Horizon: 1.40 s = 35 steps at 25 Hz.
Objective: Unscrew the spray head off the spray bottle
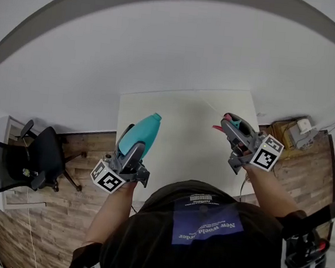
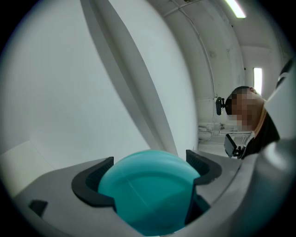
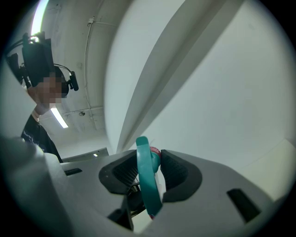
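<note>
Head view: L gripper (image 1: 129, 155) is seen clamped on a teal spray bottle (image 1: 147, 131), held tilted over the white bench (image 1: 183, 155). R gripper (image 1: 234, 128) is closed on the spray head (image 1: 226, 125), which is off the bottle and well apart from it. A black office chair (image 1: 32, 159) is noted on the wood floor (image 1: 60, 208) at left.

L gripper view: the bottle (image 2: 148, 199) is pressed betw. both pads, jaws fairly wide.

R gripper view: jaws narrow. The spray head's teal part (image 3: 148, 185) is pinched betw. the pads.
</note>
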Each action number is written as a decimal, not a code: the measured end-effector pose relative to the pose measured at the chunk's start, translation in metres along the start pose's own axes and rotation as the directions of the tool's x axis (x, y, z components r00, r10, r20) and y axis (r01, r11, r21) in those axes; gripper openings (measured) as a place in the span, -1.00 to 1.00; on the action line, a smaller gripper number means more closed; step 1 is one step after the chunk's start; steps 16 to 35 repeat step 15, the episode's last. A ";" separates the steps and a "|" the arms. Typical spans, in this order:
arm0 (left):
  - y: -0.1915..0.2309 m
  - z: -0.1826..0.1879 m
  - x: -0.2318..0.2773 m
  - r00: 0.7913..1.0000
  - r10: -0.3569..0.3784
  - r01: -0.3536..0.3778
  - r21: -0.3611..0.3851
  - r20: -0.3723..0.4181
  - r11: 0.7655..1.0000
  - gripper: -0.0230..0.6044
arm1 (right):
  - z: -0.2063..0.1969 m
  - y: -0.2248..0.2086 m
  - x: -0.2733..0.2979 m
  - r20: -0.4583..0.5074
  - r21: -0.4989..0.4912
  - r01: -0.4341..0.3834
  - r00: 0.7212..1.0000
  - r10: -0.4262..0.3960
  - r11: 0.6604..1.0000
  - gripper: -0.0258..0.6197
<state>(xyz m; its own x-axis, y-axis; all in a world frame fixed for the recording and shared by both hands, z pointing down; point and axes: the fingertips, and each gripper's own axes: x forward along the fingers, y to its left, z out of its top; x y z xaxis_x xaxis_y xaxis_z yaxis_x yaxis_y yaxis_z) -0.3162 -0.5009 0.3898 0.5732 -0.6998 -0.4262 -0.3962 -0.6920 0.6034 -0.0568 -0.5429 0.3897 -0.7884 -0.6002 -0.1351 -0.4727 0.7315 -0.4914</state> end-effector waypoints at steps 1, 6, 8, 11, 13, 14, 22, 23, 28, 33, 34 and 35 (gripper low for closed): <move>-0.001 0.001 -0.001 1.000 -0.001 0.001 0.003 0.000 1.000 0.66 | 0.001 0.001 0.000 0.001 -0.003 -0.002 1.000 0.002 1.000 -0.52; -0.003 0.000 0.000 1.000 -0.007 0.008 0.011 -0.008 1.000 0.66 | 0.002 0.004 0.001 0.002 -0.013 -0.010 1.000 0.010 1.000 -0.52; -0.003 0.000 0.000 1.000 -0.009 0.009 0.012 -0.012 1.000 0.66 | 0.002 0.004 0.001 0.001 -0.013 -0.011 1.000 0.011 1.000 -0.52; -0.003 -0.001 0.000 1.000 -0.010 0.010 0.012 -0.017 1.000 0.66 | 0.003 0.004 0.002 0.003 -0.014 -0.009 1.000 0.009 1.000 -0.52; -0.003 -0.001 0.000 1.000 -0.011 0.011 0.013 -0.021 1.000 0.66 | 0.004 0.004 0.001 0.006 -0.015 -0.008 1.000 0.008 1.000 -0.52; -0.003 -0.001 0.000 1.000 -0.011 0.011 0.013 -0.023 1.000 0.66 | 0.004 0.004 0.001 0.008 -0.015 -0.007 1.000 0.007 1.000 -0.52; -0.003 -0.001 0.000 1.000 -0.011 0.012 0.013 -0.024 1.000 0.66 | 0.005 0.003 0.001 0.009 -0.015 -0.007 1.000 0.007 1.000 -0.52; -0.003 -0.001 0.000 1.000 -0.011 0.012 0.013 -0.024 1.000 0.66 | 0.005 0.003 0.001 0.009 -0.015 -0.007 1.000 0.007 1.000 -0.52; -0.003 -0.001 0.000 1.000 -0.011 0.012 0.013 -0.024 1.000 0.66 | 0.005 0.003 0.001 0.009 -0.015 -0.007 1.000 0.007 1.000 -0.52; -0.003 -0.001 0.000 1.000 -0.011 0.012 0.013 -0.024 1.000 0.66 | 0.005 0.003 0.001 0.009 -0.015 -0.007 1.000 0.007 1.000 -0.52; -0.003 -0.001 0.000 1.000 -0.011 0.012 0.013 -0.024 1.000 0.66 | 0.005 0.003 0.001 0.009 -0.015 -0.007 1.000 0.007 1.000 -0.52; -0.003 -0.001 0.000 1.000 -0.011 0.012 0.013 -0.024 1.000 0.66 | 0.005 0.003 0.001 0.009 -0.015 -0.007 1.000 0.007 1.000 -0.52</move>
